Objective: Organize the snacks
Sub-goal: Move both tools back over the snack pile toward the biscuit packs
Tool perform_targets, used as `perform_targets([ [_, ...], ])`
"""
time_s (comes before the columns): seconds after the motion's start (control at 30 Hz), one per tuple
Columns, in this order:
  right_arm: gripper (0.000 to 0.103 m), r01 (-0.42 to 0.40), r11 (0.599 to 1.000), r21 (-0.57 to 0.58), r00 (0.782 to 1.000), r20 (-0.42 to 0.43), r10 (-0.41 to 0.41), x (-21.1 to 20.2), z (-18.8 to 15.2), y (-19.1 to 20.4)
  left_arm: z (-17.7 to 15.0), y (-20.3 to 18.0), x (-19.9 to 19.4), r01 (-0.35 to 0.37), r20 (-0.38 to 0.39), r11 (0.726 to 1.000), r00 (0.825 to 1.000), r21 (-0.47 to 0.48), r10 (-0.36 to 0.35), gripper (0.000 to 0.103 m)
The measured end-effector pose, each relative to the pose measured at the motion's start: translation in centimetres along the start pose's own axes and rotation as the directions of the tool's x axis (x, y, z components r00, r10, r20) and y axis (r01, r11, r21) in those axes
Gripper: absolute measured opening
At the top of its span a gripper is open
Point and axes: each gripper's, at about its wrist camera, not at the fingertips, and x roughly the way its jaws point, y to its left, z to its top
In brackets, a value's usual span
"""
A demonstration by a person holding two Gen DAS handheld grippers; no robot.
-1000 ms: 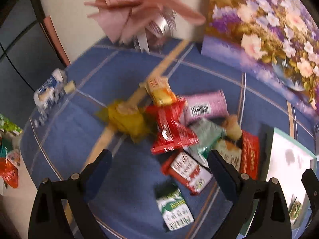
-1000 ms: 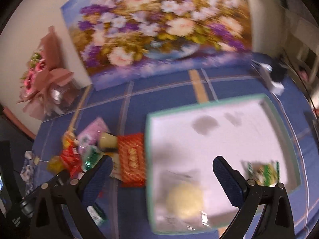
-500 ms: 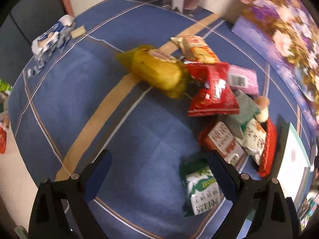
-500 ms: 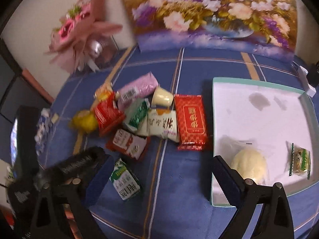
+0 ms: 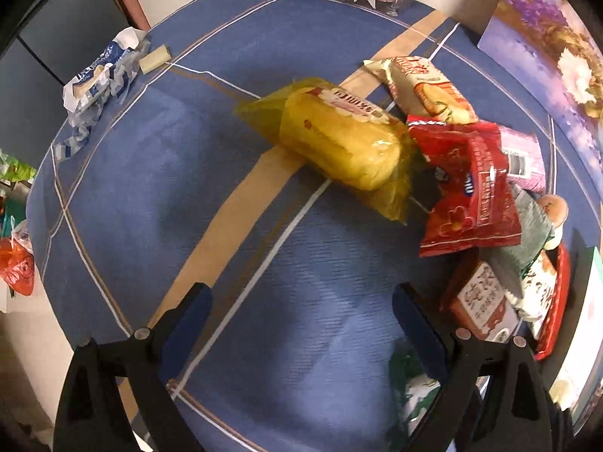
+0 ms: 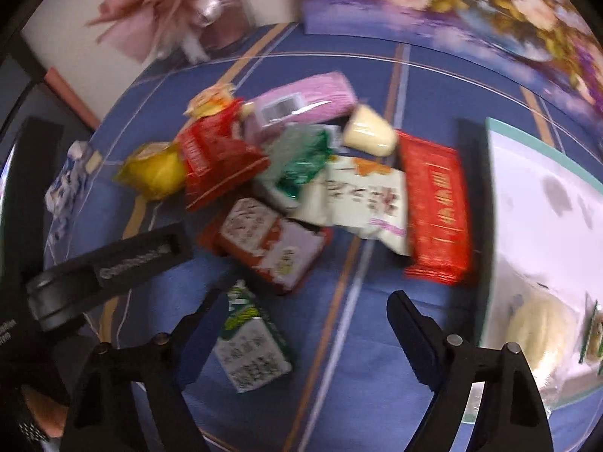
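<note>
Both our grippers have dropped closer to the blue tablecloth (image 5: 158, 173) since a second ago, and the right view has swung off the tray toward the snack pile. Right gripper (image 6: 301, 316): jaws have just been closing but stand well apart; the green-and-white packet (image 6: 250, 346) lies by the left finger (image 6: 199, 324), no grip on it that we can see. Left gripper (image 5: 299, 310): jaws wide apart over bare cloth, nothing between them. Pile sits ahead of it to the right: yellow cake pack (image 5: 339, 139), red pouch (image 5: 471, 188) overlapping its end, cream cracker pack (image 5: 426, 86) behind. Right view shows the long red bar (image 6: 437, 211) just beside the white tray (image 6: 535, 173), which holds a pale round bun (image 6: 539, 331) and a small green packet (image 6: 593, 335) at the edge. Right view is blurred.
</note>
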Motion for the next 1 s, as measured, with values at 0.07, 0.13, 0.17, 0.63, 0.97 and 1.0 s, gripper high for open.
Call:
perform_targets([
  [0.07,0.088,-0.002,0.999,-0.037,1.0,-0.011,0.001,0.1,0.1,1.1,0.1,0.9,0.4,-0.009,-0.008,1.0,1.0,0.01,0.009,0.097],
  [0.13,0.088,-0.003,0.998,-0.056,1.0,-0.025,0.002,0.3,-0.2,2.0,-0.2,1.3,0.6,-0.018,-0.018,1.0,1.0,0.015,0.018,0.097],
  [0.17,0.088,-0.006,0.998,-0.061,0.999,-0.034,0.004,0.4,-0.4,2.3,-0.4,1.6,0.6,-0.021,-0.024,1.0,0.999,0.015,0.021,0.097],
  [0.63,0.088,0.11,0.972,-0.21,0.983,-0.119,-0.137,4.1,-3.9,4.5,-3.5,4.6,1.8,-0.044,-0.082,0.998,0.996,-0.043,0.04,0.097],
  [0.97,0.085,0.107,0.974,-0.198,0.988,-0.09,-0.127,4.5,-3.2,4.4,-5.0,5.8,1.6,-0.035,-0.078,0.997,0.997,-0.063,0.03,0.097],
  [1.0,0.082,0.106,0.975,-0.194,0.988,-0.088,-0.125,4.5,-3.1,4.4,-5.1,5.8,1.5,-0.031,-0.076,0.998,0.997,-0.063,0.027,0.097],
])
